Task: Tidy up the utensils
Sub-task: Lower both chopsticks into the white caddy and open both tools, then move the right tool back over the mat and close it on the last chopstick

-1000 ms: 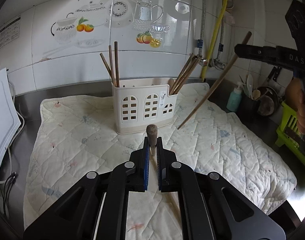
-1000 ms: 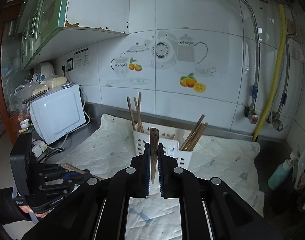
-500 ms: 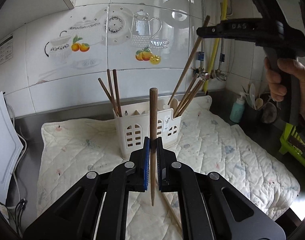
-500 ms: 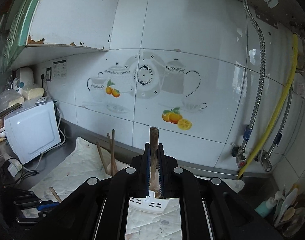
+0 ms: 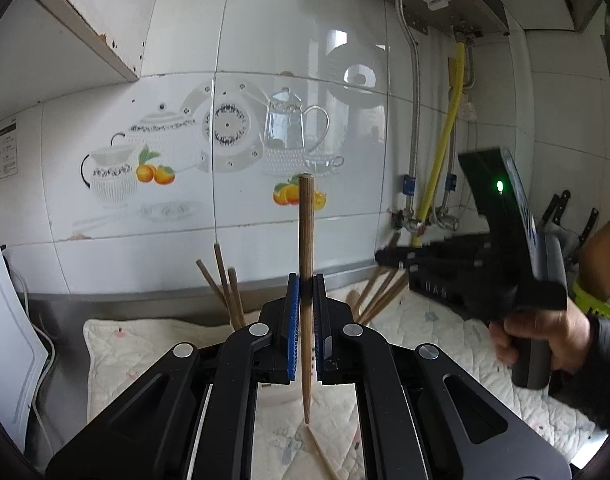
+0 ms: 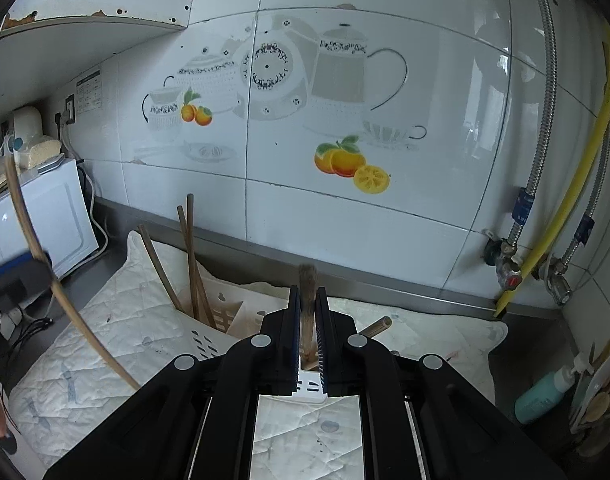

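Note:
My left gripper (image 5: pixel 305 292) is shut on a wooden chopstick (image 5: pixel 305 240) held upright above the quilted mat (image 5: pixel 137 344). My right gripper (image 6: pixel 307 300) is shut on another chopstick (image 6: pixel 307 280), blurred, its lower end over the right compartment of the white utensil holder (image 6: pixel 225 316). Three chopsticks (image 6: pixel 191 256) lean in the holder's left compartment, and more chopsticks (image 5: pixel 381 292) lean in its right one. The right gripper's body (image 5: pixel 501 276) shows at right in the left wrist view. The holder is mostly hidden behind the left gripper there.
A loose chopstick (image 5: pixel 325 456) lies on the mat below the left gripper. A white microwave (image 6: pixel 41 220) stands at left. Gas pipes and a yellow hose (image 6: pixel 561 200) run down the tiled wall at right. A teal bottle (image 6: pixel 545 396) stands at far right.
Both grippers rose and tilted toward the wall. The right gripper came down over the holder's right compartment with its chopstick. The left chopstick now stands upright in the jaws.

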Demonstrator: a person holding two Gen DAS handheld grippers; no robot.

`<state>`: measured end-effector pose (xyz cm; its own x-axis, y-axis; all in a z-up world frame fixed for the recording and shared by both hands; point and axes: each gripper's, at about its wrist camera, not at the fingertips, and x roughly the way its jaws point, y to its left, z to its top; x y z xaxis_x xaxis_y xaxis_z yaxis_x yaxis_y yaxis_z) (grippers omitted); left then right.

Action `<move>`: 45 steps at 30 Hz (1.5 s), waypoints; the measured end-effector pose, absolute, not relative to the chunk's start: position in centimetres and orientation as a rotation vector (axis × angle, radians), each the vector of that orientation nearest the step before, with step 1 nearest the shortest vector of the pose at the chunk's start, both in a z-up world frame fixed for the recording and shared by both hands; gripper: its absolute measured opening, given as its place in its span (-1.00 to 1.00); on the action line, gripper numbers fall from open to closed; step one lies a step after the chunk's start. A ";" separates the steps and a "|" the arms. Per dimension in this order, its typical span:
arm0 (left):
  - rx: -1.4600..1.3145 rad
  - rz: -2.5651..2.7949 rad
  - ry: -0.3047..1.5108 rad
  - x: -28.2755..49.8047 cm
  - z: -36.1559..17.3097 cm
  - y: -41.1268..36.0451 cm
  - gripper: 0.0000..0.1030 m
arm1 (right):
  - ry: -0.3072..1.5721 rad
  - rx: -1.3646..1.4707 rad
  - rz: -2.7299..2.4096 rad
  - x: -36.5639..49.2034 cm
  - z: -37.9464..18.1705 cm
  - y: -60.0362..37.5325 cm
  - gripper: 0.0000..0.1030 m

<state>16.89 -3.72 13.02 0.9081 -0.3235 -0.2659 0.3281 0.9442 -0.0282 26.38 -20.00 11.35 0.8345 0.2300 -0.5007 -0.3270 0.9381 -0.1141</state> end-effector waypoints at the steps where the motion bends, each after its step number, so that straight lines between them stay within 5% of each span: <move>1: 0.017 -0.332 0.258 17.3 13.6 -3.8 -0.91 | 0.503 -0.201 0.294 26.4 11.1 -20.1 -0.86; 14: -0.014 -0.250 0.147 23.0 16.8 -4.3 -0.91 | 0.428 -0.193 0.302 23.4 11.1 -21.3 -0.76; 31: -0.029 -0.230 0.241 26.4 11.0 -3.5 -0.90 | 0.473 -0.151 0.396 16.0 4.2 -19.5 -0.68; 37: -0.015 -0.229 0.256 26.0 10.6 -3.5 -0.83 | 0.541 -0.095 0.434 12.7 0.2 -18.2 -0.68; 45: -0.026 -0.246 0.220 24.0 11.5 -3.2 -0.42 | 0.644 0.020 0.457 9.1 -5.0 -16.7 -0.68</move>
